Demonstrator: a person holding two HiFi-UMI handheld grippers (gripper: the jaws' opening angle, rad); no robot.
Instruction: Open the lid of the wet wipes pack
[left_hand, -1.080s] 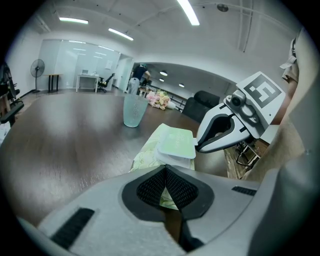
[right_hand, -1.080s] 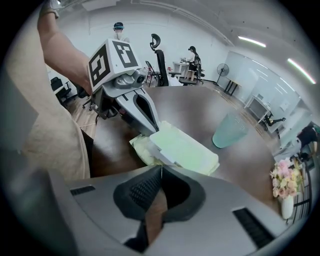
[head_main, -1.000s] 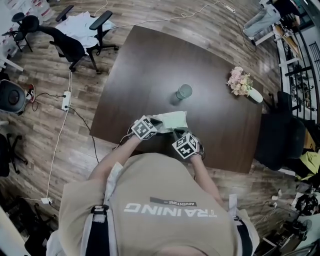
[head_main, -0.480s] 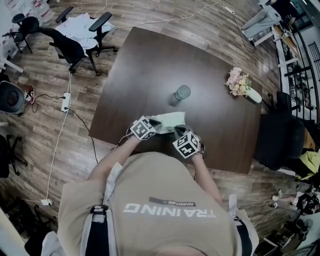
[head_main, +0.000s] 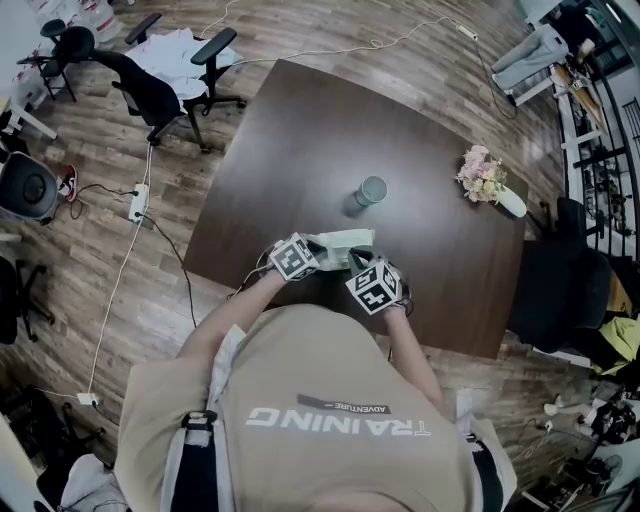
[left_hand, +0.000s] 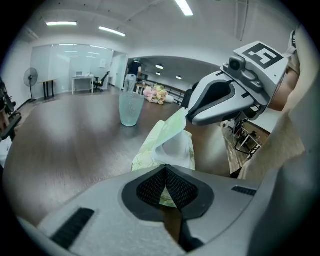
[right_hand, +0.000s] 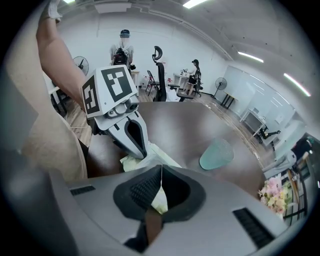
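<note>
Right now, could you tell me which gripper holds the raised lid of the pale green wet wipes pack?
The right gripper, pinching the lifted lid; the left gripper clamps an edge of the pack.

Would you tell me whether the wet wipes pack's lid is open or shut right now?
Partly open: the right gripper holds the lid lifted off the wet wipes pack, with white showing beneath it.

A pale green wet wipes pack (head_main: 345, 243) is seen lying on a dark tabletop (head_main: 300, 130). The left gripper (head_main: 303, 256) is set against the pack's left end, and the right gripper (head_main: 368, 278) against its near right corner. A glass (head_main: 372, 189) is placed just beyond the pack, and a vase of flowers (head_main: 487, 178) well off to the pack's right.
</note>
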